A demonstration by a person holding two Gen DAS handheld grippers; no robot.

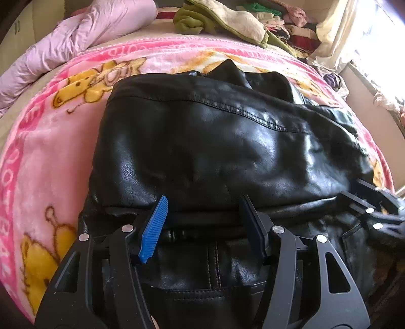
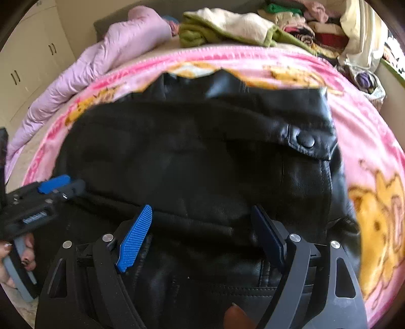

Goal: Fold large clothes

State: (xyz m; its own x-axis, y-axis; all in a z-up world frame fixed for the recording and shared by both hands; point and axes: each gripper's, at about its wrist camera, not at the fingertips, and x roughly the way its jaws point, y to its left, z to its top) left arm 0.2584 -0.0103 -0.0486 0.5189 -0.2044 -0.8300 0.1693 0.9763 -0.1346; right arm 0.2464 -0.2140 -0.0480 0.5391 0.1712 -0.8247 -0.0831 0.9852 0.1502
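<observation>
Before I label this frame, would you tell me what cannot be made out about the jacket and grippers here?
- black leather jacket: its near hem is cut off by the bottom edge and hidden behind the left gripper.
- right wrist view: motion blur smears the jacket's surface; only the snap tab reads clearly.
- right gripper: whether its pads touch the leather is unclear.
- clothes pile: individual garments are too small.

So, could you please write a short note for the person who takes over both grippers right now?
Left gripper: open, low over the near folded edge of the black leather jacket, gripping nothing.
Right gripper: open, at the same edge further right, also gripping nothing.
The jacket lies on the pink blanket, partly folded, with a layer doubled over the front.
Behind it are a lilac quilt and a clothes pile.
Left to do: grip the near edge with both grippers and finish folding.
</observation>
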